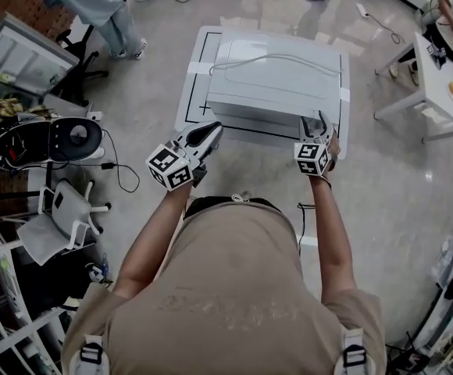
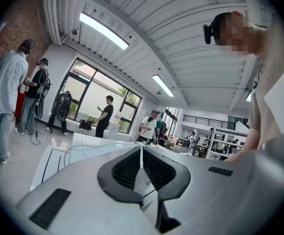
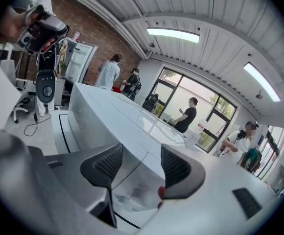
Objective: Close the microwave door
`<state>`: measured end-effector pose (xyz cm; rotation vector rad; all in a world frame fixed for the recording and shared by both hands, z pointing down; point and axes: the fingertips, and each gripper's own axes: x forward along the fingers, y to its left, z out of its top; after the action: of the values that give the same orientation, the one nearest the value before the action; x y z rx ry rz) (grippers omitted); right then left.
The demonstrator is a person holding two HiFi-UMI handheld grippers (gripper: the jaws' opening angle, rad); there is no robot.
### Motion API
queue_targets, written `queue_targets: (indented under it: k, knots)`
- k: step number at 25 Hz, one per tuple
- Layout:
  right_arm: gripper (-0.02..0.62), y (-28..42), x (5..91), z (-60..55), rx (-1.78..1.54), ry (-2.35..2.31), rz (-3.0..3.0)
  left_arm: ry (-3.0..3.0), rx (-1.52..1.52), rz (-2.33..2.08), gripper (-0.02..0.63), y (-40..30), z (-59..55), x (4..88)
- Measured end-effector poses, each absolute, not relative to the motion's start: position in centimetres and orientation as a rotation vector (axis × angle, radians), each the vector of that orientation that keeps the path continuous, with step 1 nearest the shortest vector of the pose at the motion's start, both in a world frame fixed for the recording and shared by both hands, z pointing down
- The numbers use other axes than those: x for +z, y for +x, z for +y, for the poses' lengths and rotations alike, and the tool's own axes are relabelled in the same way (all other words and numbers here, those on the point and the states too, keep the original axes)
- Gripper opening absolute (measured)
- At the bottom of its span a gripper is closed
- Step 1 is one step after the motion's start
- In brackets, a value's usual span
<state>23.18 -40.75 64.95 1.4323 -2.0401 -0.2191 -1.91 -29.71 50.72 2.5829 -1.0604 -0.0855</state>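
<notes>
Overhead, white microwave (image 1: 277, 80), left claw (image 1: 211, 131) pinched, right claw (image 1: 318, 119) spread, black-and-white marker cubes (image 1: 169, 167)

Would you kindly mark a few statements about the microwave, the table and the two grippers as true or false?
1. The left gripper has its fingers together with nothing between them. True.
2. The right gripper has its fingers pressed shut. False: they stand apart and clamp nothing.
3. The microwave is black. False: it is white.
4. The microwave stands on a white table. True.
5. A thin cable lies across the microwave's top. True.
</notes>
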Motion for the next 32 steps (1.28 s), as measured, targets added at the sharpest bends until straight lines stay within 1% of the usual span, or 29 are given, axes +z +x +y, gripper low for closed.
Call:
queue_targets:
  k: [2, 7, 9, 12, 16, 20, 22, 26, 32]
  knots:
    - [0.232, 24.1, 62.0, -40.3, -0.230, 1.553, -2.062, 2.577, -0.116, -1.086, 0.006, -3.1, -29.0, 49.7]
    - [0.232, 24.9, 50.5, -38.1, -0.167, 1.821, -2.290, 2.578, -0.148, -1.181, 0.006, -6.6, -27.4, 46.7]
    - [0.230, 25.1, 46.5, -36.3, -0.220, 1.875, -2.372, 2.587, -0.163, -1.210, 0.006, -7.6, -26.8, 45.4]
    - [0.210, 25.1, 41.0, -33.0, -0.337, 1.943, -2.462, 2.643, -0.204, -1.206, 0.006, -8.1, -26.2, 42.3]
    - [0.209, 25.2, 36.6, -28.3, -0.455, 1.966, -2.541, 2.771, -0.193, -1.212, 0.006, -7.5, -25.7, 38.4]
    - [0.189, 25.7, 34.4, -24.4, -0.582, 1.978, -2.565, 2.804, -0.209, -1.309, 0.009, -7.2, -25.8, 36.9]
    - [0.183, 26.0, 34.0, -23.4, -0.575, 2.000, -2.580, 2.802, -0.237, -1.331, 0.029, -6.9, -25.8, 37.2]
    - [0.173, 27.8, 38.3, -22.3, -0.496, 1.966, -2.523, 2.755, -0.278, -1.342, 0.087, -7.2, -26.1, 40.4]
    - [0.169, 27.9, 44.0, -23.7, -0.341, 1.919, -2.436, 2.681, -0.192, -1.373, 0.089, -7.6, -27.0, 45.5]
